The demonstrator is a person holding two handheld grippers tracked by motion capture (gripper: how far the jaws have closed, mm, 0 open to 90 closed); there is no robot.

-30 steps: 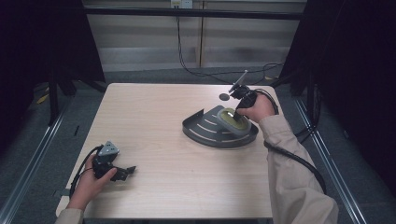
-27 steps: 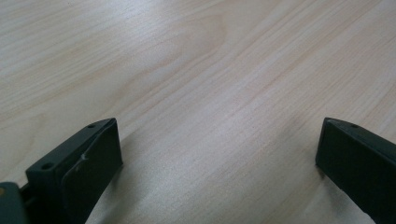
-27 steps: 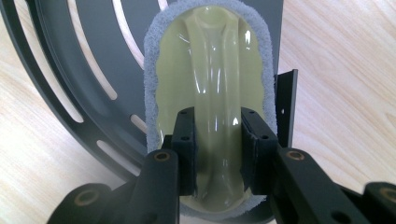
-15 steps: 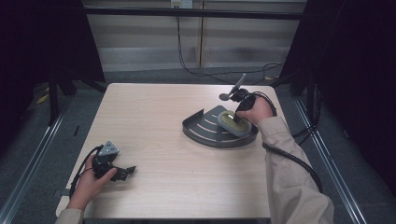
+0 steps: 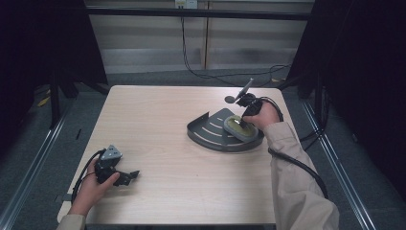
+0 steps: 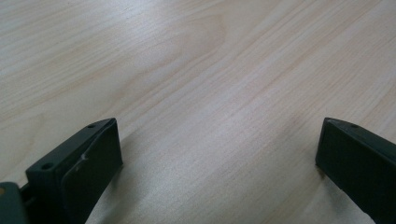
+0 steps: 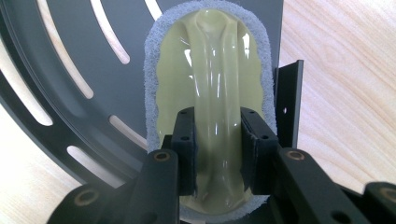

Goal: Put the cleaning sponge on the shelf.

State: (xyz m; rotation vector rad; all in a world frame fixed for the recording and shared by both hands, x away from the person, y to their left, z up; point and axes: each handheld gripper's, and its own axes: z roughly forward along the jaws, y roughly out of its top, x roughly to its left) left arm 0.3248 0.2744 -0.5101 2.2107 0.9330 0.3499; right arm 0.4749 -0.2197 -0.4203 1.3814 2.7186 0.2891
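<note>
At the near left of the counter [image 5: 158,134], the left hand-held gripper [image 5: 125,176] rests on the bare wood with its jaws spread wide and nothing between them. Farther off on the right lies a dark slotted tray [image 7: 70,70], and on it sits a yellow sponge [image 7: 210,70] with a grey scouring edge. The right hand-held gripper [image 7: 217,151] pinches the raised yellow ridge of the sponge, pressing it down on the tray near its upright wall. This looks like a scrubbing step. The next move probably calls for sliding the sponge across the slots while holding the pinch firm.
</note>
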